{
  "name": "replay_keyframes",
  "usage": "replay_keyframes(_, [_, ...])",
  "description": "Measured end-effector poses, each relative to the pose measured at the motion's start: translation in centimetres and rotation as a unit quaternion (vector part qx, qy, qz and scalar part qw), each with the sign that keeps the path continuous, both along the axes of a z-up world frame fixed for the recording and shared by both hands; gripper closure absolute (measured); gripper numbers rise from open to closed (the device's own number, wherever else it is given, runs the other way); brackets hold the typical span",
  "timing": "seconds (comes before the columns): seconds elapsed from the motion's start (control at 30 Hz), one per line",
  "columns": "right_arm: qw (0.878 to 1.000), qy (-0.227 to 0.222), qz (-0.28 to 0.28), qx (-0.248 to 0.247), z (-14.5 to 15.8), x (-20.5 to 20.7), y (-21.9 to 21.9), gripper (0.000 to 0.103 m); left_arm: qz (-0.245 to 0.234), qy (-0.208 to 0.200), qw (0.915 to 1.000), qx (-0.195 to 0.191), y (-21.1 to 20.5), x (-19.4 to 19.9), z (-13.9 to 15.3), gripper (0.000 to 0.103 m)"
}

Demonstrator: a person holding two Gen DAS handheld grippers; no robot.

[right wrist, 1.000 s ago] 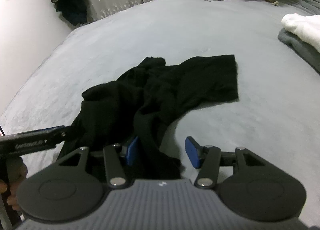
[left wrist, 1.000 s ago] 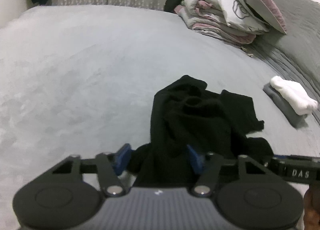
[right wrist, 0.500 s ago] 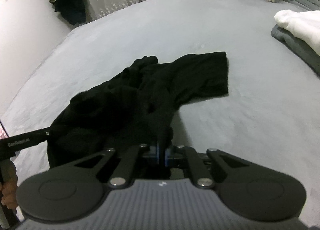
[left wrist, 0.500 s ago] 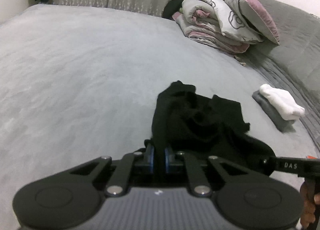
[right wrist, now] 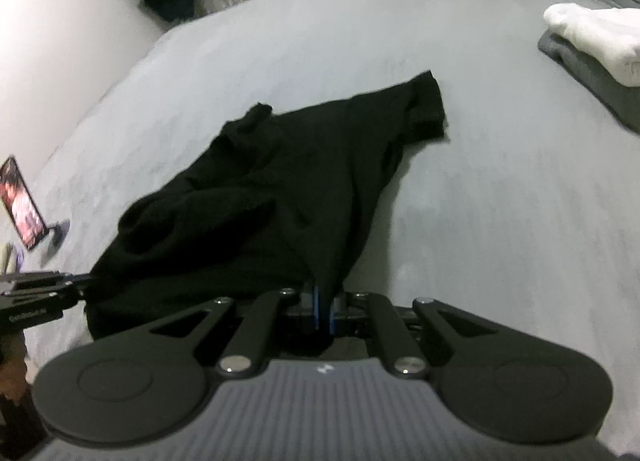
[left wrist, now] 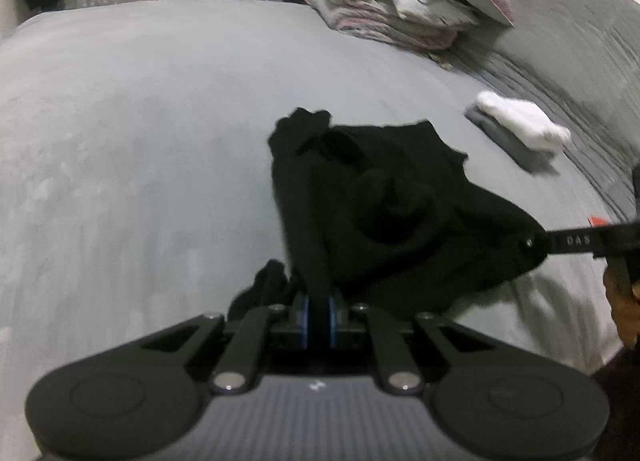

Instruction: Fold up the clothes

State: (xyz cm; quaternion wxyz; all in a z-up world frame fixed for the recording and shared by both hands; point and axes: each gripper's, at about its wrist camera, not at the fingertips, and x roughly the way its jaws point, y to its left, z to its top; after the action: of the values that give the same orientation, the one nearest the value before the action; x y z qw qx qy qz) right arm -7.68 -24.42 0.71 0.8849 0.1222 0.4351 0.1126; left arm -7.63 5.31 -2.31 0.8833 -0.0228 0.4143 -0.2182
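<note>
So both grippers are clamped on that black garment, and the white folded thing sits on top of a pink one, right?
Not pink. The white piece lies on a grey one, as the right wrist view shows. Both the left gripper and right gripper do clamp the black garment.

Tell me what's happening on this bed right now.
A person holds handheld tongs in each hand and is working on a crumpled black garment on the grey bed. The left tongs and right tongs are each shut on its near edge. Nothing is folded yet. A folded white and grey stack sits off to the side.
</note>
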Motion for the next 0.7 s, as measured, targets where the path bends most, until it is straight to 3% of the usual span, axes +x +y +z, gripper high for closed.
replay_keyframes(0.33, [0.998,0.022,0.04,-0.036,-1.6,-0.8,0.6,0.098,-0.03,0.011,0.9995,0.006,0.4,-1.2,-0.7,0.093])
replay_keyframes(0.47, [0.999,0.019,0.037,-0.023,-1.5,-0.4,0.3,0.089,-0.021,0.016,0.9996,-0.013,0.7,-0.4,-0.2,0.09])
replay_keyframes(0.57, [0.999,0.013,0.032,-0.015,-1.0,-0.1,0.2,0.088,-0.021,0.009,0.9991,-0.035,1.1,-0.1,0.7,0.079])
replay_keyframes(0.63, [0.999,0.009,0.029,-0.01,-0.5,-0.1,0.0,0.087,-0.022,0.002,0.9987,-0.046,1.3,0.2,1.3,0.063])
replay_keyframes(0.7, [1.0,0.004,0.026,-0.006,-0.1,-0.1,-0.2,0.08,-0.017,0.0,0.9984,-0.054,1.6,0.8,1.7,0.061])
